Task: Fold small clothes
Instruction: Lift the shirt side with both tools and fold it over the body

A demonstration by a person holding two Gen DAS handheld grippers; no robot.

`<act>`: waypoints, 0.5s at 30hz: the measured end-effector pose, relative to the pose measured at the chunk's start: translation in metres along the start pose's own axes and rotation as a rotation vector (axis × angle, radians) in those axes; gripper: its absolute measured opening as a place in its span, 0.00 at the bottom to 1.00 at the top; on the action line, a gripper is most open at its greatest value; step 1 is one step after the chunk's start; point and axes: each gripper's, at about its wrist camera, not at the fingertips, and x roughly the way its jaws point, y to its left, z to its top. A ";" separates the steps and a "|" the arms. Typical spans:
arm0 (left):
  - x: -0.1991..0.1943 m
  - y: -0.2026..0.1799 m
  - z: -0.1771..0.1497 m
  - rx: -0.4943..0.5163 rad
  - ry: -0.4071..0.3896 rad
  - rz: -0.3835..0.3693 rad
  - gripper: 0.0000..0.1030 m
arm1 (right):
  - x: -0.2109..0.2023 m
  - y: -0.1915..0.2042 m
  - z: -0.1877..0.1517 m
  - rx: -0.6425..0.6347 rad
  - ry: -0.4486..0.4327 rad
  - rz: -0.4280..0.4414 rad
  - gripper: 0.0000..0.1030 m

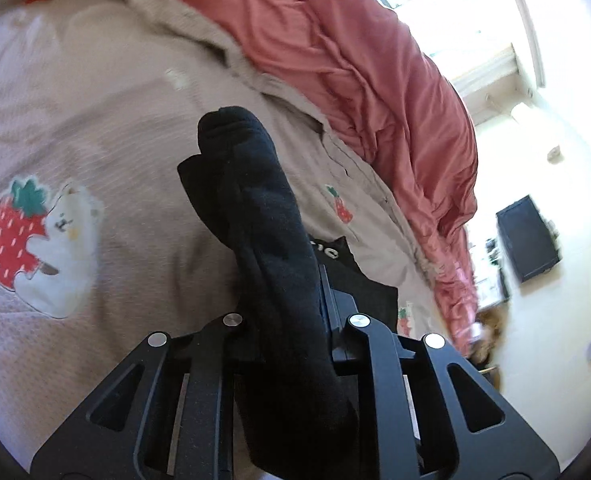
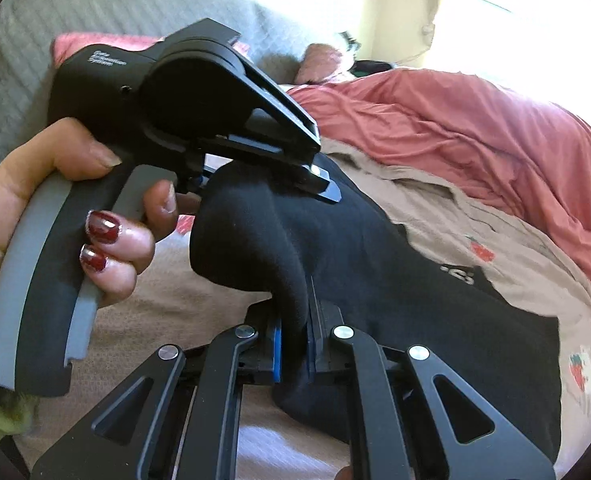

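- A black sock is lifted above the bed, pinched at two places; in the left wrist view it stands up between the fingers with its rounded end uppermost.
- The left gripper is clenched on the sock, which runs down between its fingers and out below them.
- In the right wrist view the same sock bulges out to the left of the right gripper, which is also clamped on it, the blue-edged pads pressing the fabric from either side.
- The left gripper shows here from the side, its tips sitting on top of the sock; a hand with dark red nails wraps its grey-and-black handle.
- Under and just right of the sock lies a black garment with white lettering (too blurred to read), spread flat.
- Below the sock is the bed's beige sheet, printed with a strawberry-and-bear patch.
- Beyond the sock, a rumpled pink duvet lies along the sheet's far edge.
- Farther off, past the duvet, a dark screen hangs on a bright wall.
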 end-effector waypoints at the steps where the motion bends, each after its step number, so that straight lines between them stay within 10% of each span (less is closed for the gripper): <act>1: 0.001 -0.011 -0.001 0.015 0.000 0.008 0.10 | -0.006 -0.006 0.000 0.024 -0.009 -0.004 0.07; 15: 0.065 -0.143 -0.038 0.194 0.113 0.102 0.10 | -0.077 -0.123 -0.040 0.392 -0.068 -0.030 0.07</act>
